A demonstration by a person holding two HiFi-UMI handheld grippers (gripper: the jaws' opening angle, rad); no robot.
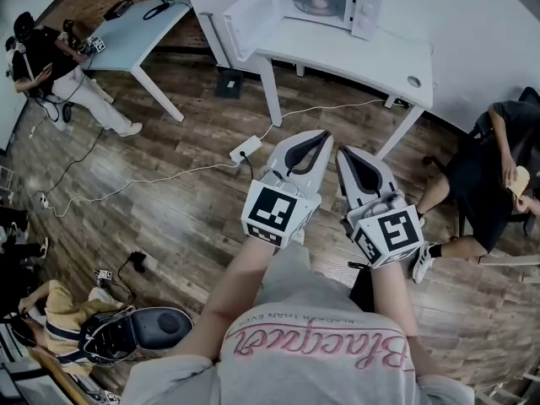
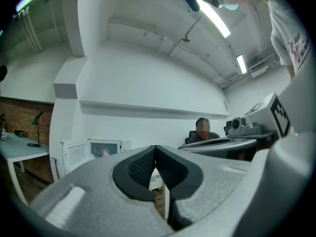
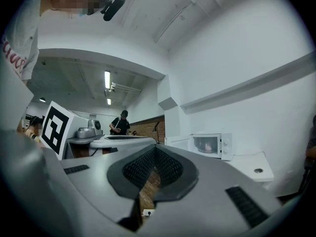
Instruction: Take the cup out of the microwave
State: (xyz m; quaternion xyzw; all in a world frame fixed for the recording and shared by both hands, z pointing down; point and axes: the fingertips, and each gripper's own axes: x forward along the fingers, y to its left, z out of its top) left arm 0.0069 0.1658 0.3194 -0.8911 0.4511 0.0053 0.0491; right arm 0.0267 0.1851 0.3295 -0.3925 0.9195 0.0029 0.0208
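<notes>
This looks like the approach step. The left gripper (image 1: 310,142) and right gripper (image 1: 350,157) are both closed and empty, well apart from the microwave (image 1: 364,13) at the upper middle. Its door is open and the cup (image 1: 319,1) sits inside. The next move needs coming near, then opening one claw.

Pink script lettering (image 1: 321,350) runs upside down across the person's shirt (image 1: 278,310), nearest the camera. It seems to begin "Blac"; the rest is unclear. The smaller capitals beside it are unreadable. The square markers (image 1: 272,212) on the cubes carry no letters.
</notes>
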